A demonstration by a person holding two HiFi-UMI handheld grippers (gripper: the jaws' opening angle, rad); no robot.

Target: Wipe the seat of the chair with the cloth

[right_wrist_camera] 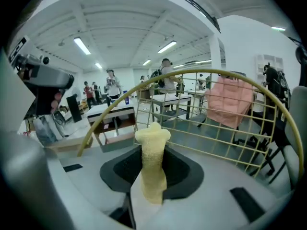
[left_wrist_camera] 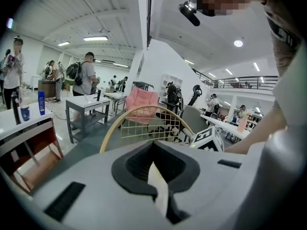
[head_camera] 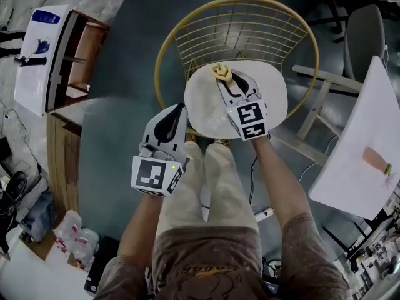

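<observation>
One chair (head_camera: 237, 27) stands ahead of the person, with a gold wire back and a white seat (head_camera: 206, 108). One cloth (head_camera: 221, 72), pale yellow and bunched into a narrow wad, sits at the seat's far edge, near the wire back. The right gripper (head_camera: 227, 81) is over the seat, and its jaws are clamped on the cloth, whose top sticks up past them in the right gripper view. The left gripper (head_camera: 177, 111) is off the seat's near left corner, above the person's leg and the floor. Its jaws are pressed together with nothing between them. Each of the two grippers carries one cube, the left (head_camera: 154, 175) and the right (head_camera: 251, 120), and both show black-and-white square markers. Right of the chair is one white table (head_camera: 350, 180), with a single pink thing (head_camera: 375, 159) near its right edge. At the upper left, a white unit (head_camera: 31, 74) holds a blue item (head_camera: 46, 16) near its far edge. The lettering on both is too small to read.
</observation>
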